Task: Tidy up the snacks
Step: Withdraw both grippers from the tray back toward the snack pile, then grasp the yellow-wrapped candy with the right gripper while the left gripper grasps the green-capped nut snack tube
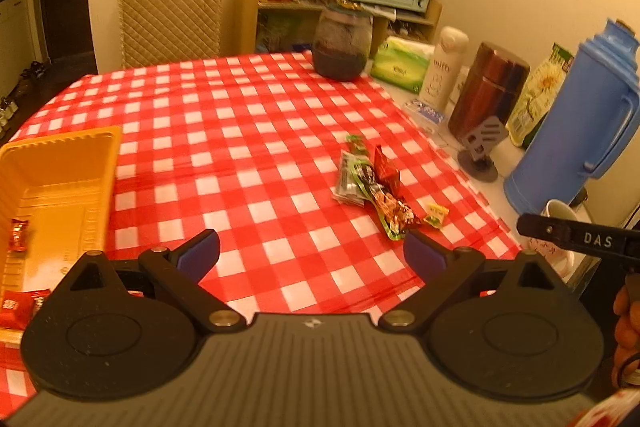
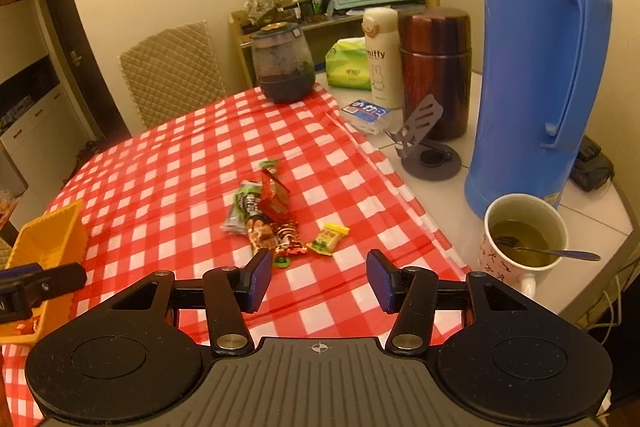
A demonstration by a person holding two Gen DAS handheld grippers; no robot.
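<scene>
Both tools are empty: the left tool (image 1: 311, 254) gapes wide, the right tool (image 2: 319, 278) stands half spread just short of the snack pile (image 2: 267, 215). The overlapping wrappers invite a 2-packet grab, and the full tea mug (image 2: 520, 241) stands near the right. The checked worktop (image 1: 224, 131) lies bare toward the yellow tray (image 1: 60, 179) at its left edge, which already holds red candies (image 1: 16, 303).

Warm, dim yellow indoor light; fisheye-bent edges, slight softness throughout.
</scene>
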